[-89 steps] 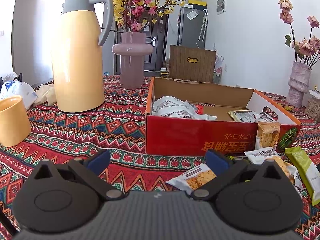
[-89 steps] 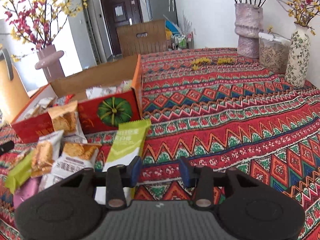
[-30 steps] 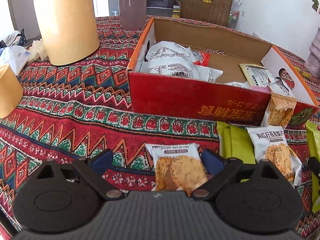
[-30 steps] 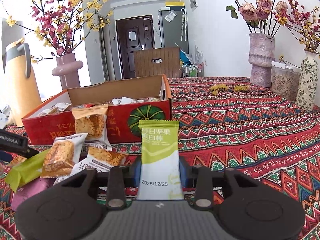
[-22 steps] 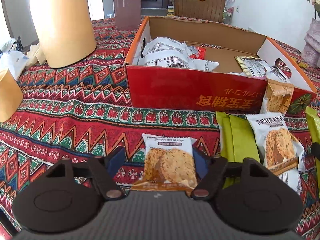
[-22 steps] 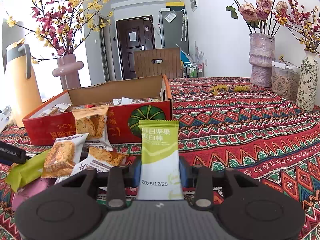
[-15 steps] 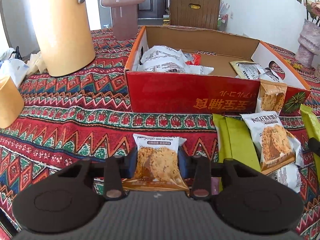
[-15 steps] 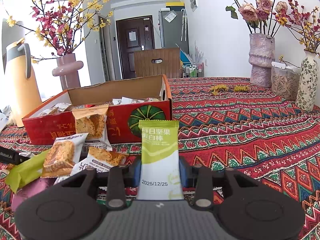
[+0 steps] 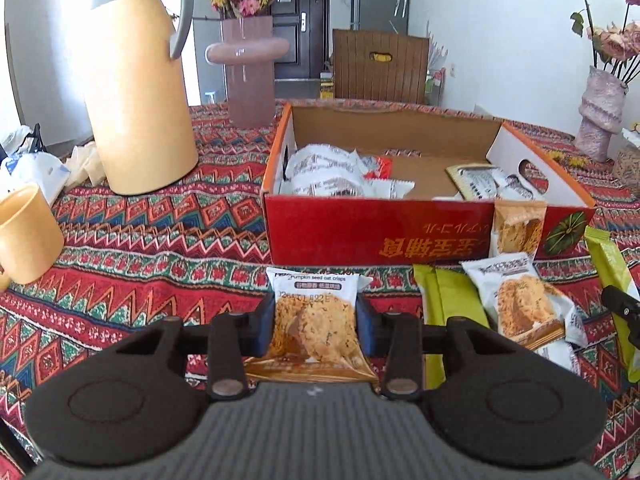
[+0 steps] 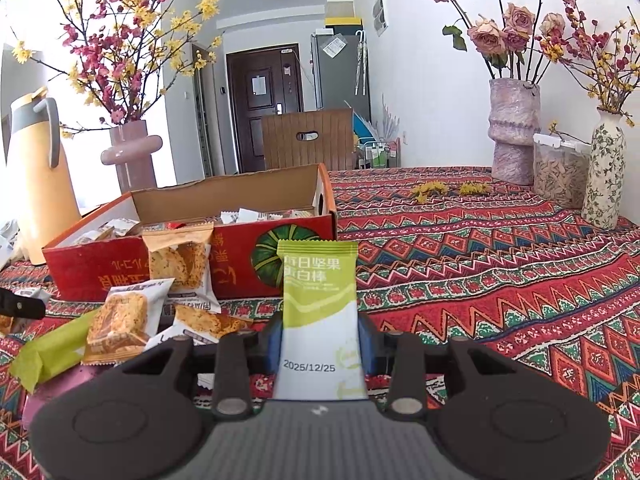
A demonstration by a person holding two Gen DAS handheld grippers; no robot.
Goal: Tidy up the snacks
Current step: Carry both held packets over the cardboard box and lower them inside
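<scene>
My left gripper (image 9: pixel 316 326) is shut on a white pumpkin seed oat crisp packet (image 9: pixel 314 320), held a little above the patterned cloth in front of the red cardboard box (image 9: pixel 372 232). In the right wrist view my right gripper (image 10: pixel 319 338) is shut on a green and white nut bar (image 10: pixel 319 304), which stands upright between the pads, to the right of the box (image 10: pixel 240 268). The box holds several wrapped snacks (image 9: pixel 328 176). Loose packets lie in front of it: a crisp packet (image 9: pixel 520 304), a green bar (image 9: pixel 444 300) and more (image 10: pixel 116 320).
A tall yellow thermos (image 9: pixel 136 92) and a pink vase (image 9: pixel 248 68) stand left of the box, a yellow cup (image 9: pixel 24 232) at the left edge. Two vases (image 10: pixel 514 132) and a clear jar (image 10: pixel 560 168) stand at the far right. A wooden chair (image 10: pixel 308 140) is behind the table.
My left gripper closed on the oat crisp packet and lifted it, tilting up so more of the room shows. The right gripper and its nut bar stayed still.
</scene>
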